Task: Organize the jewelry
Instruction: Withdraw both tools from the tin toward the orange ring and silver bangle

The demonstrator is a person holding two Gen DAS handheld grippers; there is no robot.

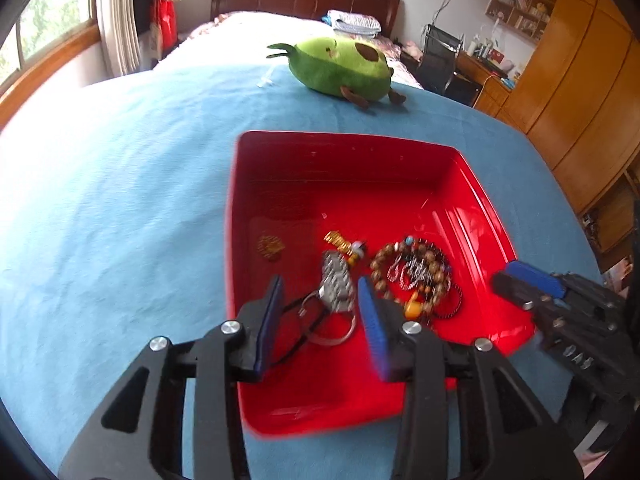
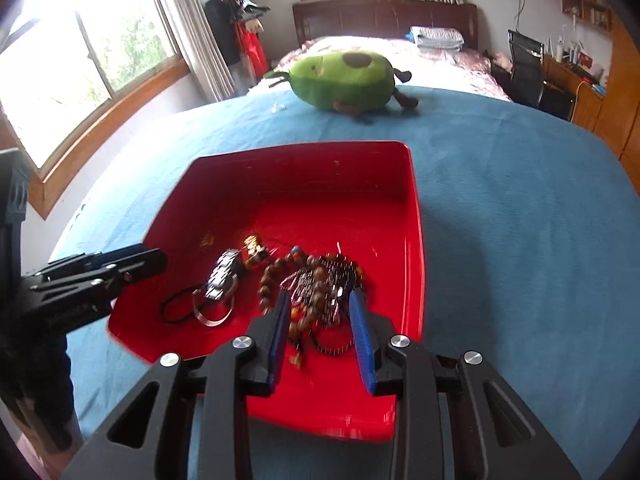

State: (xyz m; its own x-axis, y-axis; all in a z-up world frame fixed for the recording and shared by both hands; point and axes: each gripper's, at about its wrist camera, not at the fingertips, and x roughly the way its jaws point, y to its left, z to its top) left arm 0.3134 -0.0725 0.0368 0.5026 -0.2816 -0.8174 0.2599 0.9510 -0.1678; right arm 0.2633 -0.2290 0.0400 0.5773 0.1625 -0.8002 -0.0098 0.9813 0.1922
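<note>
A red tray (image 1: 340,160) (image 2: 320,168) lies on the blue blanket (image 1: 120,200). In it are a silver watch (image 1: 336,280) (image 2: 224,276), a silver bangle (image 1: 340,336), a black cord loop (image 1: 304,320), small gold pieces (image 1: 270,246) and a tangle of brown bead bracelets (image 1: 412,272) (image 2: 316,280). My left gripper (image 1: 320,284) (image 2: 154,254) hangs open over the watch and bangle, its blue pads clear of them. My right gripper (image 2: 320,298) (image 1: 506,274) is open over the bead tangle, which shows between its fingers with no pad pressing on it.
A green avocado plush (image 1: 340,68) (image 2: 344,80) lies on the blanket beyond the tray. The dark headboard (image 1: 304,0) and folded cloth stand at the far end of the bed. Windows run along the left; a wooden wardrobe (image 1: 580,100), desk and chair are on the right.
</note>
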